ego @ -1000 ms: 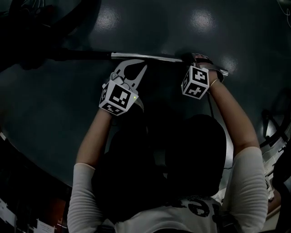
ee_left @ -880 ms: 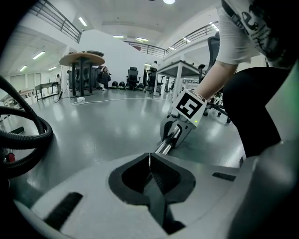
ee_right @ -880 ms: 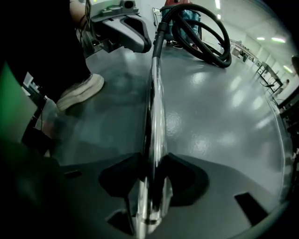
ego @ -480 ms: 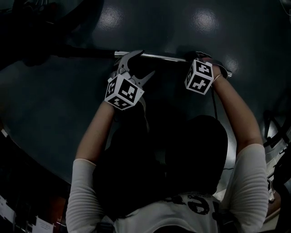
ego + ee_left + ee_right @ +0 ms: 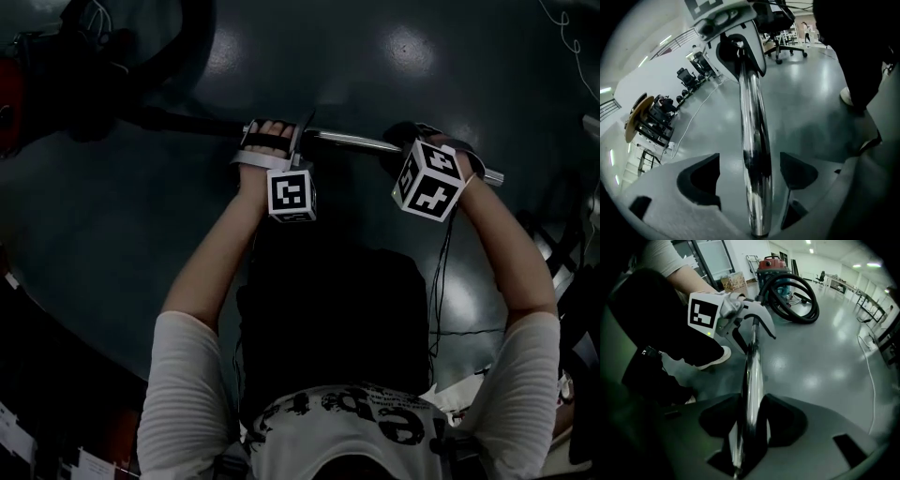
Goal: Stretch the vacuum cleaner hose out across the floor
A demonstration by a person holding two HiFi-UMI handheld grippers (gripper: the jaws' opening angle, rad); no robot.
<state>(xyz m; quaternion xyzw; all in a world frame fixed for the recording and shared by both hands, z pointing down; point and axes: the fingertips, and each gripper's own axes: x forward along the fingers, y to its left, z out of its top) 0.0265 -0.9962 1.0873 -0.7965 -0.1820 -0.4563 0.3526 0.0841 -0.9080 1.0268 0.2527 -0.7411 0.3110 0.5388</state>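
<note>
A chrome vacuum tube (image 5: 352, 141) lies across the dark floor and joins the black hose (image 5: 178, 56) at the left. In the right gripper view the hose (image 5: 797, 296) coils beside the red vacuum cleaner (image 5: 771, 266). My left gripper (image 5: 272, 141) sits over the tube's left part. Its jaws are opening, and the tube (image 5: 752, 140) runs between the pads (image 5: 701, 180) without touching them. My right gripper (image 5: 412, 141) is shut on the tube (image 5: 752, 376) further right, pads pressed to both sides.
Office chairs (image 5: 785, 28) and a stacked cart (image 5: 661, 115) stand far off on the grey floor. A white cable (image 5: 693, 117) trails across it, another cable (image 5: 872, 376) at the right. The person's shoe (image 5: 712, 357) rests close beside the tube.
My left gripper went from shut, just short of the tube, forward onto it, and its jaws spread around it. The right gripper kept its hold, and the tube shifted slightly right.
</note>
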